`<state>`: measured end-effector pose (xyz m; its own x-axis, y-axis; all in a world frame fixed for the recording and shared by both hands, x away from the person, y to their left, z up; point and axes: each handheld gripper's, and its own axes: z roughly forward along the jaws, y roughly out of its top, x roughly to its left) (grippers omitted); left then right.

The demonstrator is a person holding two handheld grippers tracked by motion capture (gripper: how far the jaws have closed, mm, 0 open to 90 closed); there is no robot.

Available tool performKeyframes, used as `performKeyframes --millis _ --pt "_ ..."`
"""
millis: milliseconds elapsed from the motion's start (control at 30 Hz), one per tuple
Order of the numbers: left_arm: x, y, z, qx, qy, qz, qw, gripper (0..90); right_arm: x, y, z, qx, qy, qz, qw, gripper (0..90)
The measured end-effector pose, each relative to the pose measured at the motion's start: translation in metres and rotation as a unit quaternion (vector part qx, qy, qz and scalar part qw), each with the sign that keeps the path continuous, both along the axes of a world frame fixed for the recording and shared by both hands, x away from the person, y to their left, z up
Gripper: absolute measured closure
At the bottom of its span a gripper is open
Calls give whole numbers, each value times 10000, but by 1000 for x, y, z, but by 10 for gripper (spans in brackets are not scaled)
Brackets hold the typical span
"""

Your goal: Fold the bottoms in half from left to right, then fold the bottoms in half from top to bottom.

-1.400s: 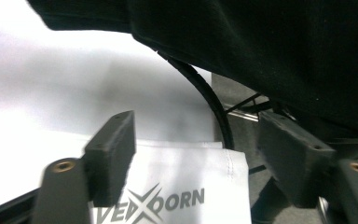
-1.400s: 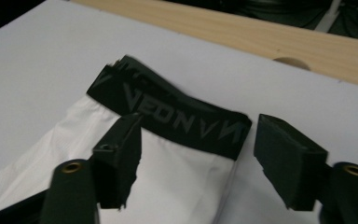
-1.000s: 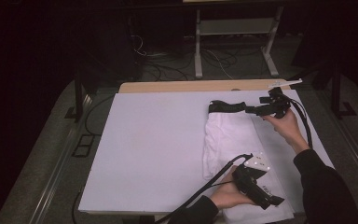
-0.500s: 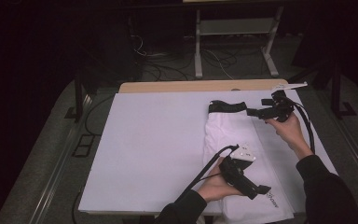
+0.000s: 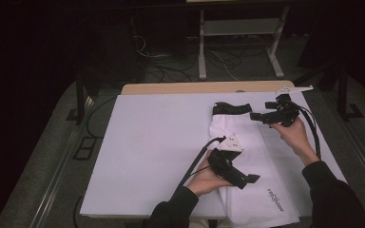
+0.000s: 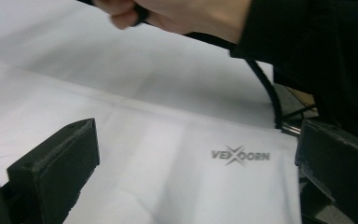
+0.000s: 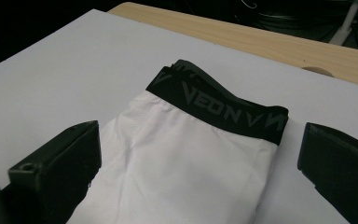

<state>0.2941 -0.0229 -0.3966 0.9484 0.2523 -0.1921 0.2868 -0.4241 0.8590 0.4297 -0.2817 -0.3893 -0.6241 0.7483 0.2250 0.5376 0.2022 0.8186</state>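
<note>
- Your left claw (image 5: pixel 249 179) sits lower centre of the high view, over the lower part of the white garment (image 5: pixel 247 156). A second ago it was nearer the bottom edge, further right; it has moved up and left.
- In the left gripper view its jaws stand wide apart, released, nothing between them, with the garment's printed logo (image 6: pixel 240 155) ahead.
- Your right claw (image 5: pixel 258 116) hovers at the upper right, just beside the black waistband (image 5: pixel 231 109), much where it was earlier.
- In the right gripper view its jaws are spread, holding nothing, with the waistband lying between them farther off.
- The garment lies folded on the white sheet (image 5: pixel 157 152) covering the counter (image 5: pixel 180 88), right of centre, waistband at the far end.
</note>
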Motion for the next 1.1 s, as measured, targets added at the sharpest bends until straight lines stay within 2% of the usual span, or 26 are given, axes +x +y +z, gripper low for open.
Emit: performKeyframes --millis 300,400,667,867,967,1100 --pt "24 16 4 -33 -43 308 9995 0 2 -2 -7 40 44 -34 10000 0" --pt "33 19 4 40 -67 370 9993 0 2 -4 -8 42 76 -37 10000 0" --pt "56 27 4 5 -23 566 9984 0 3 -7 -10 5 91 -19 10000 0" --pt "72 34 5 60 5 700 9975 0 4 -11 -10 -21 94 -47 9999 0" --pt "79 37 6 10 18 786 9969 0 5 -13 -12 -14 116 -59 9999 0" --pt "89 42 7 65 42 870 9962 0 7 -14 -15 -4 162 -62 9998 0"
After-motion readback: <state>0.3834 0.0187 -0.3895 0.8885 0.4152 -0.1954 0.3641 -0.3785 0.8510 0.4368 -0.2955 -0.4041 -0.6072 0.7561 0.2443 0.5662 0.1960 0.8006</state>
